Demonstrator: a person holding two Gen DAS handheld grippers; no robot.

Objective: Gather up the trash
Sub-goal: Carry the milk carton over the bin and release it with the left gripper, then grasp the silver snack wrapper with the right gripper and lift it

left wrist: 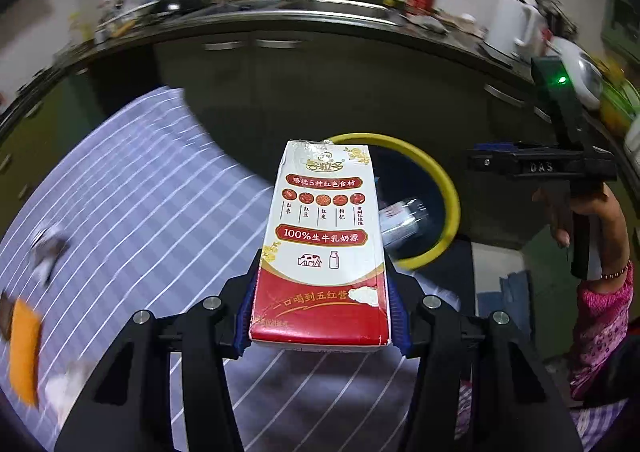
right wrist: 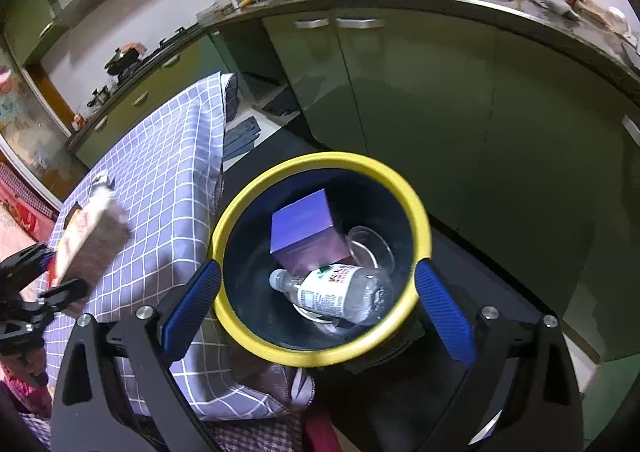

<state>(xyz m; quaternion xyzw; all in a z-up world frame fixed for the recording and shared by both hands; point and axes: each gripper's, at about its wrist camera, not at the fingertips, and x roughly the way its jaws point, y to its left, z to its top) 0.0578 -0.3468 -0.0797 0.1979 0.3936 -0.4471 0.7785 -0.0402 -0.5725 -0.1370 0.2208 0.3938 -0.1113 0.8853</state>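
Clamping a red-and-white milk carton (left wrist: 324, 252) by its lower end, the left gripper (left wrist: 322, 316) holds it upright above the checked tablecloth (left wrist: 152, 180), near the yellow-rimmed bin (right wrist: 320, 356). The right gripper (right wrist: 318, 304) has its jaws spread wide and empty over that bin. Inside lie a plastic bottle (right wrist: 340, 292), a purple box (right wrist: 304, 232) and a clear cup (right wrist: 368, 248).
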